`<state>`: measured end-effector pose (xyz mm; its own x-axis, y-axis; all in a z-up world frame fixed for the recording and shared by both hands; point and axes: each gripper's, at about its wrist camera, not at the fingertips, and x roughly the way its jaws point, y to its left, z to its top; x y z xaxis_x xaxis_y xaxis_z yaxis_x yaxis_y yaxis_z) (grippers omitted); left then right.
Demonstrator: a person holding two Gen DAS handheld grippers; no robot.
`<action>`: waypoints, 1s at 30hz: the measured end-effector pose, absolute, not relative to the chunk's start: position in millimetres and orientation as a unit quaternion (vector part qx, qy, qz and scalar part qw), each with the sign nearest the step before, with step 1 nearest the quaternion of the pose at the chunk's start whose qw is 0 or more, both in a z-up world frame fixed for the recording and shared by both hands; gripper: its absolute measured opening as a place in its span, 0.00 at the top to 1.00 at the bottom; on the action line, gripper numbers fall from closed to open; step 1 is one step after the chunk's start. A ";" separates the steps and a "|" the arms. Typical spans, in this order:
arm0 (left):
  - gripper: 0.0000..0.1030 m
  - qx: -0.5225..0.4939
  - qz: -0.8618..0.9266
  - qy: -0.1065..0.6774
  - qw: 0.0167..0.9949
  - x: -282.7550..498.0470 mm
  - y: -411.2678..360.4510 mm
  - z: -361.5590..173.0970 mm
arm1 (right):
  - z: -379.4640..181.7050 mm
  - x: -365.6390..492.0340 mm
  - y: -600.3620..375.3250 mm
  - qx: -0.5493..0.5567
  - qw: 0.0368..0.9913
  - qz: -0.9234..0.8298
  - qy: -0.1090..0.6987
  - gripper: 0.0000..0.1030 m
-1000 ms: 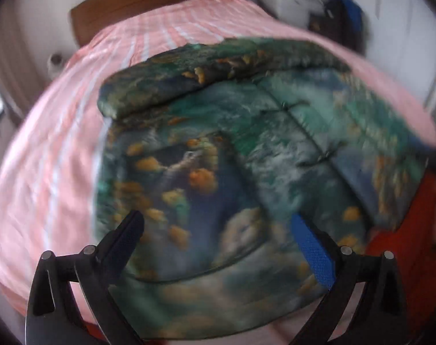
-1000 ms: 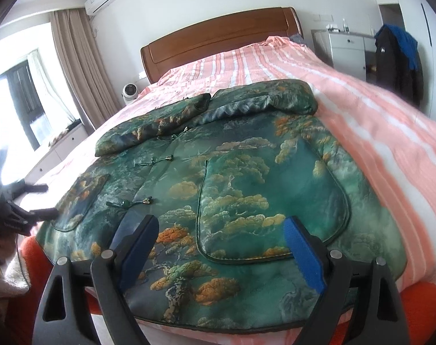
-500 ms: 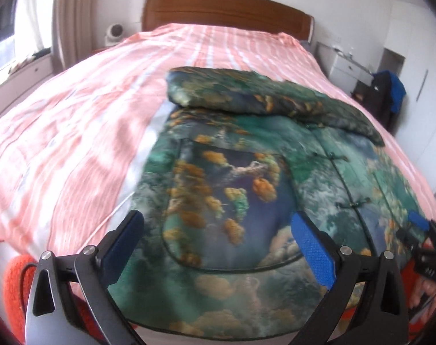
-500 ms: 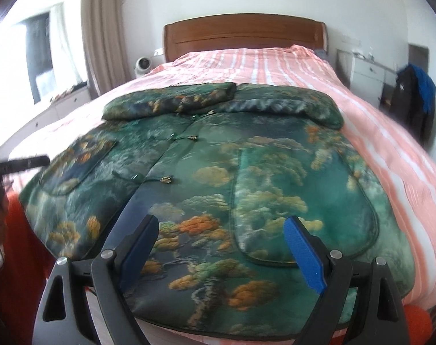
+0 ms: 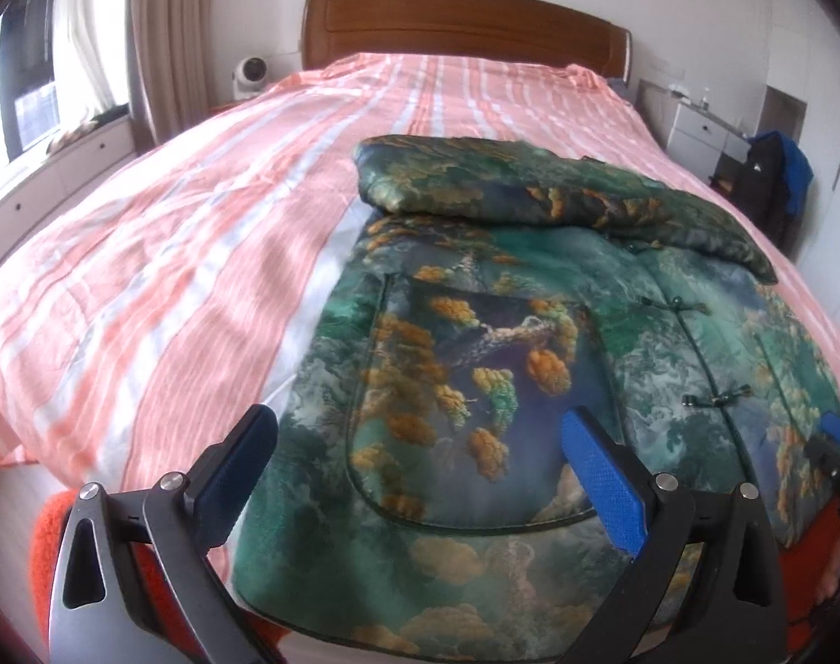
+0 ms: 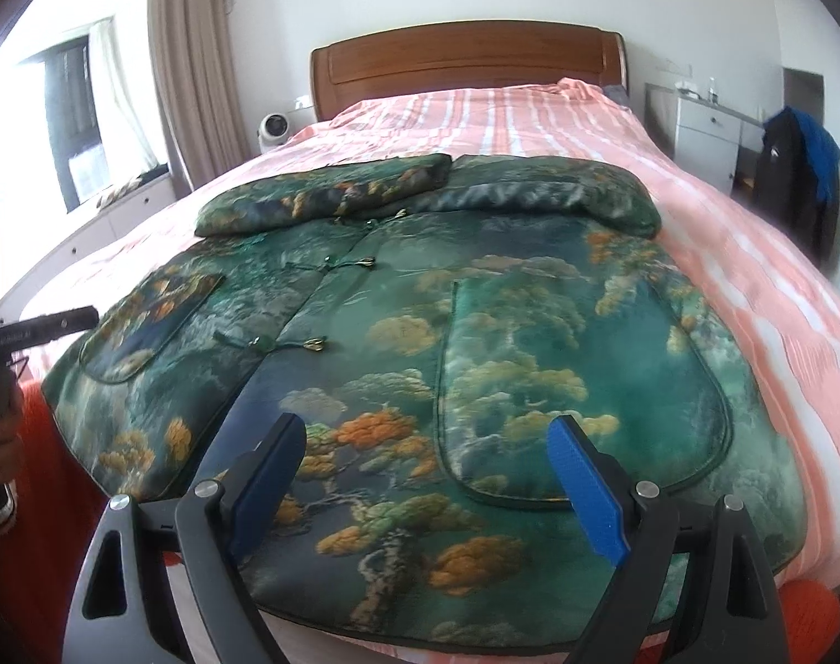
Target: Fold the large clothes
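A large green jacket (image 5: 530,343) with a tree and cloud print lies flat, front up, at the foot of the bed; it also shows in the right wrist view (image 6: 475,343). Its sleeves (image 6: 420,193) are folded across the top. My left gripper (image 5: 420,459) is open and empty, just above the jacket's left hem and pocket. My right gripper (image 6: 425,470) is open and empty, just above the right hem beside the other pocket (image 6: 575,387). Each gripper shows at the edge of the other's view: the right one (image 5: 835,442), the left one (image 6: 32,332).
The bed has a pink striped sheet (image 5: 198,232) and a wooden headboard (image 5: 464,22). An orange seat or cushion (image 6: 60,470) stands at the foot. A white fan (image 6: 273,130), a window with curtains, a white cabinet (image 6: 708,138) and a hanging dark and blue jacket (image 6: 802,177) line the room.
Both grippers have swung round to face straight up the bed along the jacket's hem. Both stay open. The jacket has not moved.
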<state>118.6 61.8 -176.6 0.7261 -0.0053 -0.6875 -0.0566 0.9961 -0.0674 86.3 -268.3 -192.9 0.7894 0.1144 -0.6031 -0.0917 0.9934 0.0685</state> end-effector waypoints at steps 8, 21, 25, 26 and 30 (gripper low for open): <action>0.01 -0.050 0.052 0.381 0.922 119.6 83.8 -179.5 | -187.7 83.3 -282.5 0.045 0.949 0.041 0.309 0.14; 0.01 -0.092 0.046 0.425 0.899 124.1 118.7 -195.8 | -183.4 78.6 -314.3 0.095 0.949 -0.032 0.300 0.14; 0.01 -0.070 0.047 0.425 0.901 123.8 108.7 -196.7 | -184.6 81.2 -303.1 0.072 0.951 -0.015 0.300 0.14; 0.01 -0.069 0.047 0.426 0.901 123.5 107.7 -196.9 | -184.7 81.1 -300.4 0.065 0.952 -0.011 0.300 0.14; 0.01 -0.066 0.052 0.429 0.899 124.7 109.0 -198.0 | -187.2 82.4 -294.4 0.053 0.951 0.001 0.303 0.14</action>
